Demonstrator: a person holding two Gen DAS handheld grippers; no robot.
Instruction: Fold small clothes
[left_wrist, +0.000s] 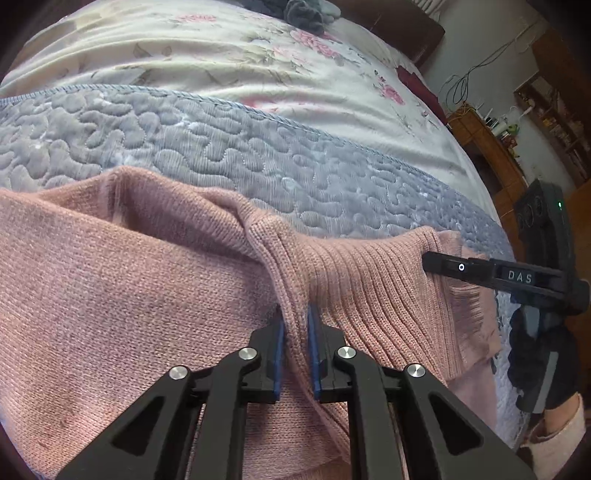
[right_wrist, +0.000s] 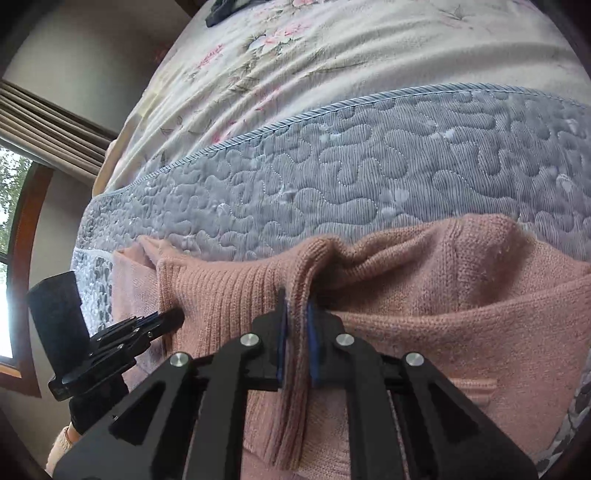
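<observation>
Left gripper (left_wrist: 295, 328): held low over the bed, aimed forward; its blue-padded fingers (left_wrist: 277, 354) are clamped on a raised fold of the pink sweater (left_wrist: 129, 280).
Right gripper (right_wrist: 295, 325): held level beside the left, also seen at the right edge of the left wrist view (left_wrist: 428, 260); its fingers (right_wrist: 314, 347) are pressed together on a ribbed fold of the same garment.
Hands: a dark glove (left_wrist: 532, 354) is worn on the hand gripping the right handle.
Count: two grippers, one sweater, one quilted cover, one floral sheet.
Sweater: pink knit, ribbed at the pinched band, smoother on the body; it is spread on the quilted cover at the bed's near edge.
Quilted cover (left_wrist: 221, 147): grey-blue, stitched in winding puffed shapes, corded edge.
Floral sheet (left_wrist: 221, 62): cream, printed with pink flowers, lying beyond the cover.
</observation>
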